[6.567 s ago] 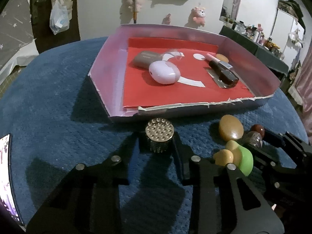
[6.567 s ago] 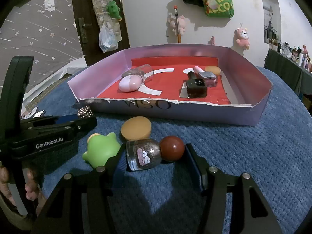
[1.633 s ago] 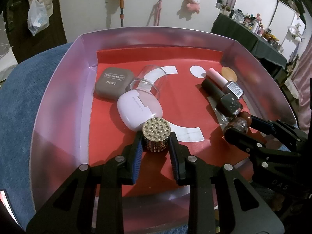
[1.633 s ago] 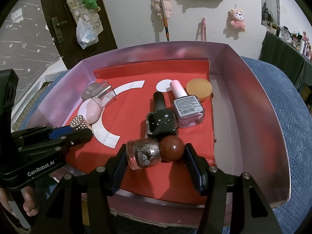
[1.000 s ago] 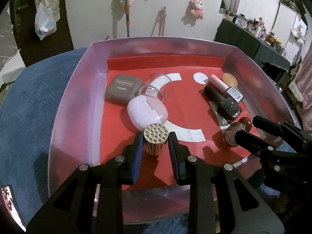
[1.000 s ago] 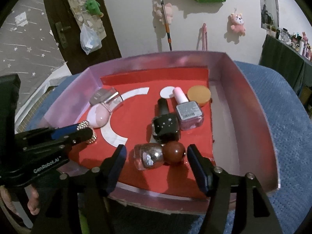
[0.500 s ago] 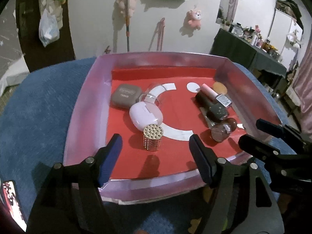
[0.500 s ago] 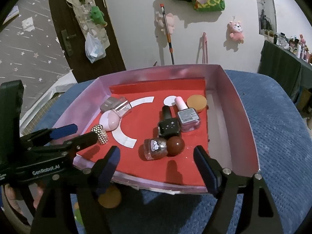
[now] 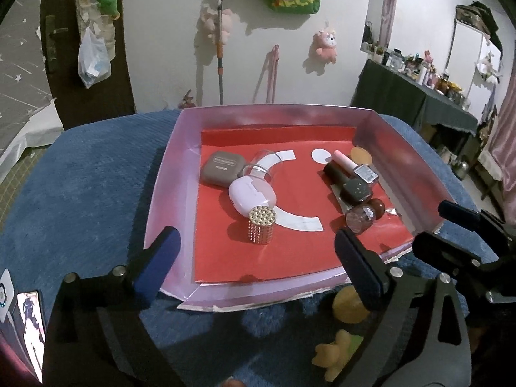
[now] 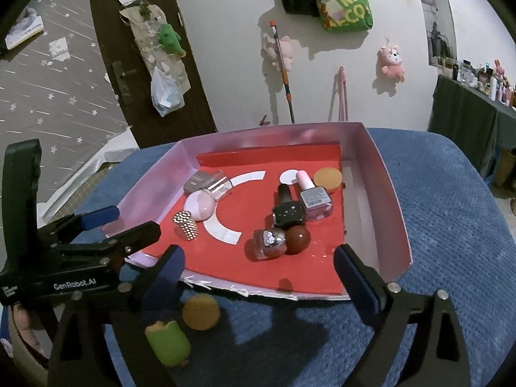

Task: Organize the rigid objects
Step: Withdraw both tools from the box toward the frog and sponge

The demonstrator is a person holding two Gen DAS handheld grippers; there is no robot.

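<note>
A pink tray (image 9: pixel 167 200) with a red liner holds the studded gold cylinder (image 9: pixel 262 225), standing upright near the front. The brown-capped nail polish bottle (image 9: pixel 362 214) lies on its side to the right of it. My left gripper (image 9: pixel 254 245) hovers before the tray's front edge with its jaws opening and nothing between them. In the right wrist view my right gripper (image 10: pixel 259 258) is likewise opening and empty, short of the bottle (image 10: pixel 277 242). The cylinder (image 10: pixel 186 225) and left gripper (image 10: pixel 129 222) show at its left.
The tray also holds a grey compact (image 9: pixel 222 169), lilac case (image 9: pixel 251 195), clear cup (image 9: pixel 259 169) and black (image 9: pixel 350 183) and pink (image 9: pixel 358 167) polish bottles. On the blue cloth in front lie a tan disc (image 10: pixel 201 311) and green toy (image 10: pixel 167 343). A phone (image 9: pixel 29 322) sits far left.
Both grippers let go, the left of the studded cylinder and the right of the brown-capped bottle, opened wide, and drew back and up from the tray. Both things stay on the red liner.
</note>
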